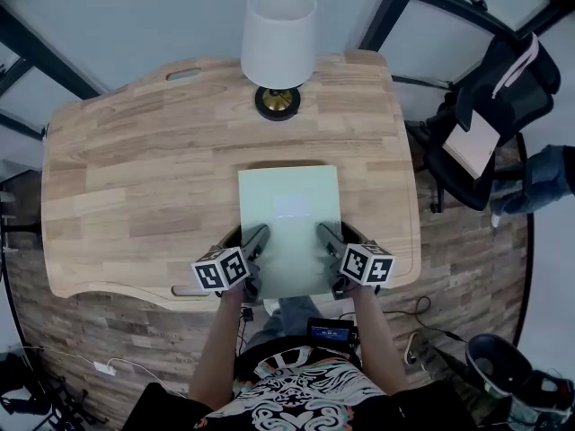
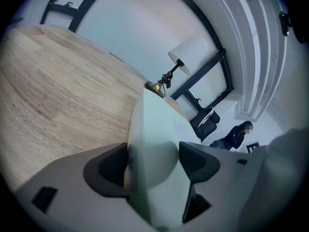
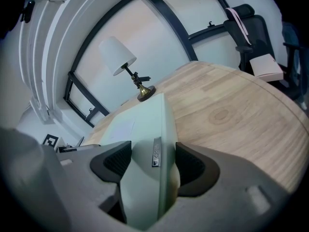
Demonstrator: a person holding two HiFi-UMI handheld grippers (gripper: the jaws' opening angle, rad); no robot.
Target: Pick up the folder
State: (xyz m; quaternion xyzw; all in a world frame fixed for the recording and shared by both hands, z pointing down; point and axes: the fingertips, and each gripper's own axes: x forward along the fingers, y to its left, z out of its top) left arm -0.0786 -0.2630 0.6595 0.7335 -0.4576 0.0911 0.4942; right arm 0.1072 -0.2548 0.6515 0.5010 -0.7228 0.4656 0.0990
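A pale green folder (image 1: pixel 289 227) lies over the near middle of the wooden desk (image 1: pixel 135 178), its near end past the desk's front cut-out. My left gripper (image 1: pixel 254 245) is shut on its left edge and my right gripper (image 1: pixel 325 242) is shut on its right edge. In the left gripper view the folder (image 2: pixel 152 149) stands edge-on between the two dark pads (image 2: pixel 112 166). In the right gripper view the folder (image 3: pixel 149 144) fills the gap between the pads (image 3: pixel 189 164), a small label showing on its edge.
A lamp (image 1: pixel 279 43) with a white shade and brass base stands at the desk's far middle. A black office chair (image 1: pixel 485 115) with papers on it stands to the right, beside a person's leg (image 1: pixel 539 180). Cables lie on the wood-pattern floor.
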